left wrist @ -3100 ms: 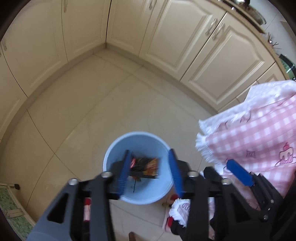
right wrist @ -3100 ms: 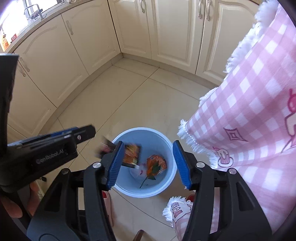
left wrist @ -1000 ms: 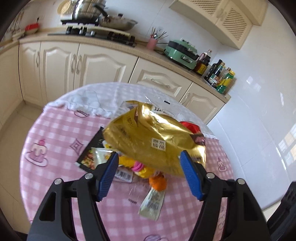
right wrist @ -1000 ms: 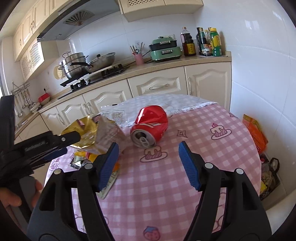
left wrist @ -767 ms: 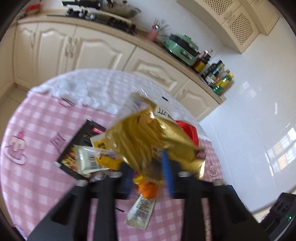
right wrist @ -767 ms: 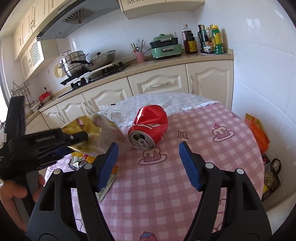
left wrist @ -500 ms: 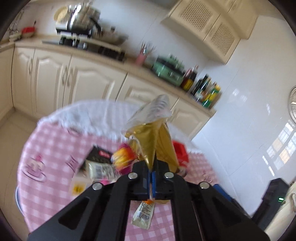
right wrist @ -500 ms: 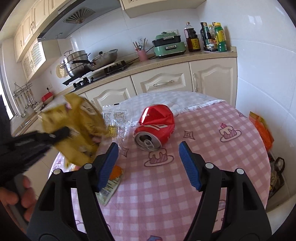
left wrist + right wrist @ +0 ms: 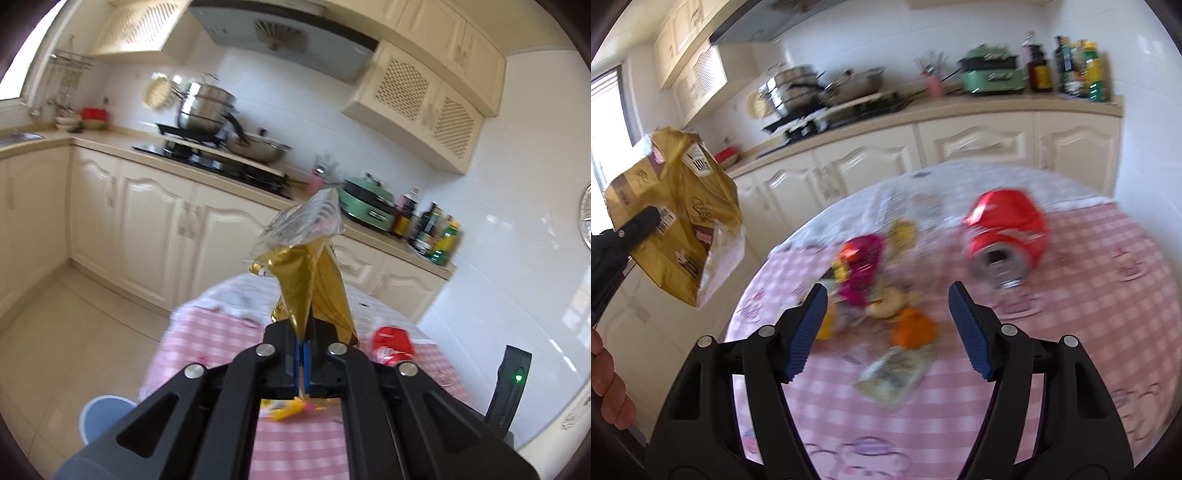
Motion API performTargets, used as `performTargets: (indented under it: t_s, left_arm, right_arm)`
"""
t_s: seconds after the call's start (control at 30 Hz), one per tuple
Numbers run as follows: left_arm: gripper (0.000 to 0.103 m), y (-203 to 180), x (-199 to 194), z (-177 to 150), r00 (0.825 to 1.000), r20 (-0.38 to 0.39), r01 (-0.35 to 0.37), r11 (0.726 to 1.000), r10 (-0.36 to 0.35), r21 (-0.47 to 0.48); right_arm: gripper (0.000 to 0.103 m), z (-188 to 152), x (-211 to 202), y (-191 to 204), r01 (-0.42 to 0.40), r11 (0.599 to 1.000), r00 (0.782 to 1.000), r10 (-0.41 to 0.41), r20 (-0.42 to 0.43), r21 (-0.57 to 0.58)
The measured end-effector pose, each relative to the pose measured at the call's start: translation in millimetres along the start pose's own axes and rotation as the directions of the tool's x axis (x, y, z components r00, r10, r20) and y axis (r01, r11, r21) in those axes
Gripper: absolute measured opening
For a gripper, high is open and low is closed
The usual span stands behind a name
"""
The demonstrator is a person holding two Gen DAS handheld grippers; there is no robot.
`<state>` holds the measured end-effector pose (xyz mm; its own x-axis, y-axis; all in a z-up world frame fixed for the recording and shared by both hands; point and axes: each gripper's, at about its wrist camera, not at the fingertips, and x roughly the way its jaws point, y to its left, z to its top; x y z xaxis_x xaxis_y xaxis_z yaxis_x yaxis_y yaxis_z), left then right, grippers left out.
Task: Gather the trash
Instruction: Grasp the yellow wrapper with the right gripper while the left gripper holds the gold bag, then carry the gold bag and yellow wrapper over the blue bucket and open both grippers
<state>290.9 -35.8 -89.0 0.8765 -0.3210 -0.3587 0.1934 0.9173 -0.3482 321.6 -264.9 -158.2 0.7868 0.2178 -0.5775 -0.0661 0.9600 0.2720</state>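
Note:
My left gripper (image 9: 303, 360) is shut on a gold snack bag (image 9: 314, 280), which stands up from its blue pads in the air above the table's left edge. The right wrist view shows the same gold snack bag (image 9: 674, 210) lifted at far left, clear of the table. My right gripper (image 9: 886, 325) hangs open over a blurred pile of wrappers (image 9: 871, 277) on the pink checked tablecloth (image 9: 1089, 332). A crushed red can (image 9: 1006, 236) lies on its side to the right of the pile; the crushed red can (image 9: 391, 345) also shows behind the left gripper.
A blue bin (image 9: 105, 415) stands on the tiled floor left of the round table. Cream cabinets (image 9: 155, 229) and a counter with pots, a green appliance (image 9: 367, 206) and bottles run behind. A hand (image 9: 607, 387) grips the left tool at the lower left.
My left gripper closed on the gold bag and lifted it off the pile, up and to the left. My right gripper swung left, from the can to over the wrappers, staying open.

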Motion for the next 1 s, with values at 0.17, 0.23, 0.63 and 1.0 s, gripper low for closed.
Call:
performTargets:
  t_s: [0.17,0.23,0.63,1.0]
  left_arm:
    - [0.001,18.9,-14.5,-11.5,0.993,0.012,-0.120,0.991,0.120,0.058]
    - [0.001,29.9,-16.4,-16.0,0.990,-0.007,-0.140,0.989,0.140,0.048]
    - [0.001,73.9,-33.5,-20.4,0.988,-0.039,-0.152,0.988,0.152,0.002]
    - [0.001,137.2,-64.2,-22.5,0.981,-0.045,-0.193,0.978,0.190,-0.082]
  right_arm:
    - [0.068,-4.9,31.2,26.7,-0.043,0.999,0.996,0.043,-0.075,0.000]
    - [0.068,-5.4,45.6,32.5,-0.044,0.999,0.994,0.046,-0.100,0.021]
    - [0.034,-13.6,46.0,42.3,0.002,1.000,0.997,0.000,-0.073,0.027]
    - [0.031,-12.5,0.5,129.8,-0.071,0.987,0.996,0.078,0.045,-0.141]
